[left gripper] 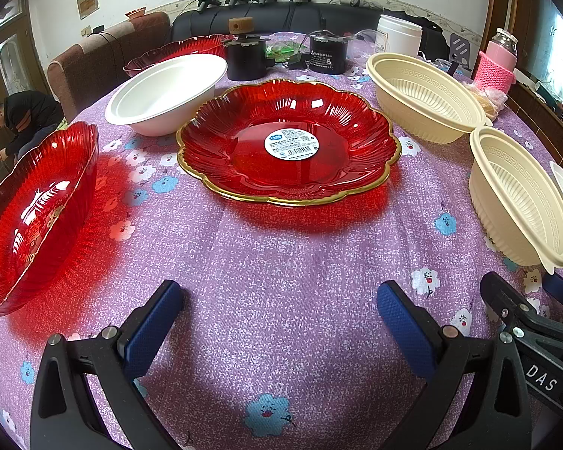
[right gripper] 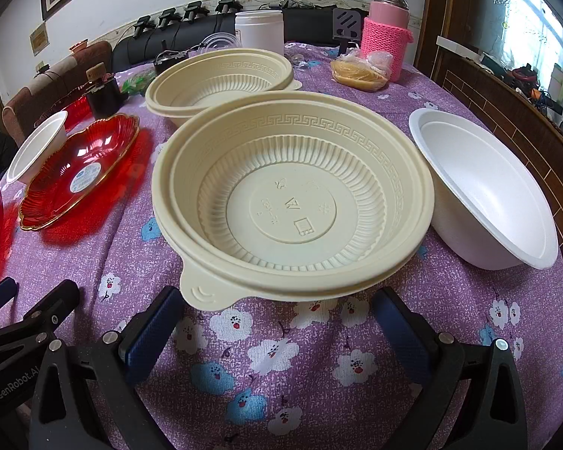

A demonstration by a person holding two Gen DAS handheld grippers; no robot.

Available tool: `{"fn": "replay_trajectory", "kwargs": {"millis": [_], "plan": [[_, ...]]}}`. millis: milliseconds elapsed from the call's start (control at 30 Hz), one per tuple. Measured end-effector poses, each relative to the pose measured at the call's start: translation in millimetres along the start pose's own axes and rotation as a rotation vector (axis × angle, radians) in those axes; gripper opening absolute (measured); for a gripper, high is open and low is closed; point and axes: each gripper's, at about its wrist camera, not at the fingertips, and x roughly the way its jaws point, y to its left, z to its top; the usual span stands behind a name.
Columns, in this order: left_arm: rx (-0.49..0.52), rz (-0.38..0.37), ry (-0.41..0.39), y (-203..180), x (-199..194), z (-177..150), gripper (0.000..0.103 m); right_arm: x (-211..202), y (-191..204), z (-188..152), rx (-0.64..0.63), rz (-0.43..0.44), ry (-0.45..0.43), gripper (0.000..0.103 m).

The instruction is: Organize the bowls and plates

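In the left wrist view a red gold-rimmed plate (left gripper: 289, 142) with a white label lies ahead on the purple floral tablecloth (left gripper: 281, 255). A red ribbed bowl (left gripper: 33, 217) stands at left, a white bowl (left gripper: 165, 93) behind it, and two cream bowls (left gripper: 424, 97) (left gripper: 521, 198) at right. My left gripper (left gripper: 279, 311) is open and empty above the cloth. In the right wrist view my right gripper (right gripper: 277, 318) is open and empty just in front of a cream bowl (right gripper: 292, 202). A second cream bowl (right gripper: 221, 82) sits behind it, and a white bowl (right gripper: 484, 187) at right.
At the back stand two black appliances (left gripper: 247, 56), a white jar (left gripper: 398, 37) and a pink knit-covered flask (right gripper: 386, 30). A bagged food item (right gripper: 360, 71) lies near the flask. Another red dish (left gripper: 176, 52) sits far back left. A sofa and a seated person (left gripper: 22, 120) are beyond the table.
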Motion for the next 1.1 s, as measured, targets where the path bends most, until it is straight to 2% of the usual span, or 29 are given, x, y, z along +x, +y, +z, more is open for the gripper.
{"fn": "replay_trajectory", "kwargs": {"millis": [1100], "plan": [[0.014,-0.015,0.002,1.4,-5.8,-8.6,0.103,4.7,1.1,-2.2,0.001,0.000,-0.001,0.102]]}}
